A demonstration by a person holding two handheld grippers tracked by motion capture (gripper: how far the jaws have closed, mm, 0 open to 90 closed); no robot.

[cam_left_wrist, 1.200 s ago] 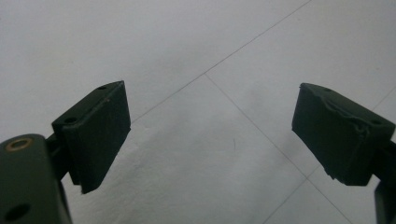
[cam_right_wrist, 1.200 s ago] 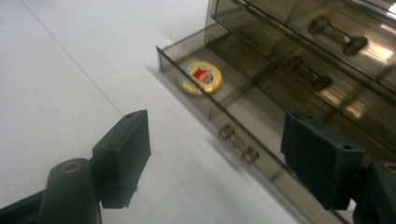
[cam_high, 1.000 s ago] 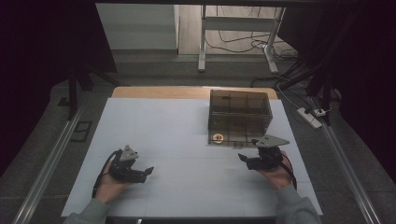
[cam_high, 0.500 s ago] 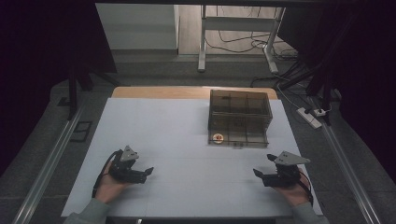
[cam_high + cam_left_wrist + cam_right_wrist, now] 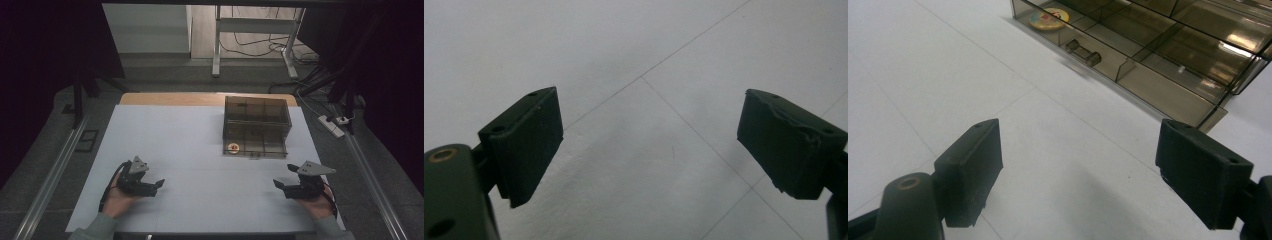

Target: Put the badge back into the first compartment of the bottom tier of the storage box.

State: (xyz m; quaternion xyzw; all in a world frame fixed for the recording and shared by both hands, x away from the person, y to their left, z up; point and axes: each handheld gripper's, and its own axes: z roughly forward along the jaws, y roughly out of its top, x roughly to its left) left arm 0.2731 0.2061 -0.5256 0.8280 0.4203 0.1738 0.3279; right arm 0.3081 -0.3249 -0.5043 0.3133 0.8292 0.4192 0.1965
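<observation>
Drawer box of smoky clear plastic, standing on the far right part of the white table, upright, its bottom drawer pulled out toward the person. Round yellow-and-red disc lying flat in the drawer's front left compartment – other compartments bare as far as visible. Small bar handle on the drawer front, untouched. Judged status: disc stowed, drawer not yet pushed home – closing probably the remaining step. Left gripper resting low over the near left of the table, jaws spread wide, nothing between them. Right gripper near the right front edge, well apart from the box, pointing toward the drawer, jaws likewise released and empty. No crack or tilt noted on the box; contents of the upper tiers too dim to tell.
</observation>
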